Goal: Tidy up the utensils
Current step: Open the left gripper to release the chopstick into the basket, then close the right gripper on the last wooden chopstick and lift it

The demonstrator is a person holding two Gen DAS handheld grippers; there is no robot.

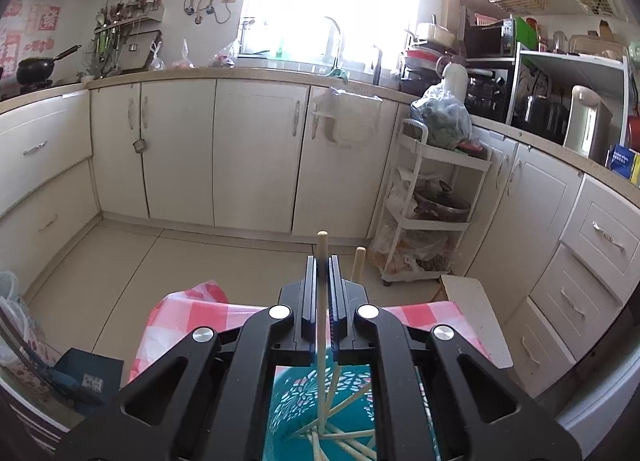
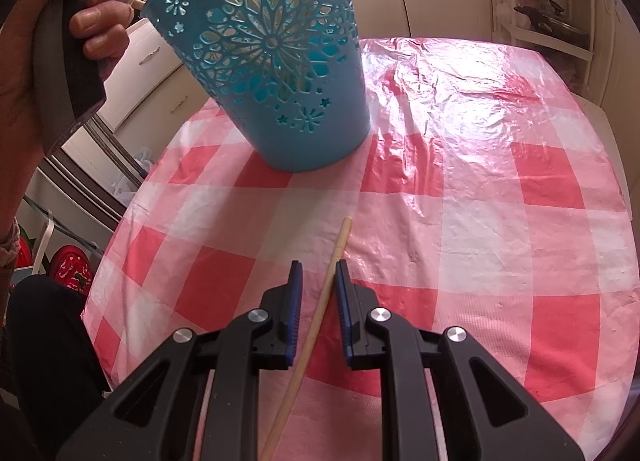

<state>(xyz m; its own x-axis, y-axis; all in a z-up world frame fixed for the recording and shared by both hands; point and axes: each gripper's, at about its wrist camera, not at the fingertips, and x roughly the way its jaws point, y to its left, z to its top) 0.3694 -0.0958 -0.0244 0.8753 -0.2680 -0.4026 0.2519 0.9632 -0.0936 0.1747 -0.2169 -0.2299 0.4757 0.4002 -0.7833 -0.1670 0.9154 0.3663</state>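
Left gripper [image 1: 322, 261] is clamping one chopstick [image 1: 322, 293], held upright over the teal holder [image 1: 348, 393], which is already holding several sticks. Right gripper [image 2: 319, 267] is sitting partly open, jaws straddling a loose chopstick [image 2: 320, 313] lying on the checked tablecloth [image 2: 460, 221], pads not pressing it. Farther back, the holder is standing on the cloth; a hand [image 2: 60, 41] is gripping the left handle beside it.

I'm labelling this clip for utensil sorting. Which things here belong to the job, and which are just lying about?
Job: left gripper shut on a chopstick; teal holder; chopstick between the right gripper's open jaws.
Lying about: trolley; pan; kettle.
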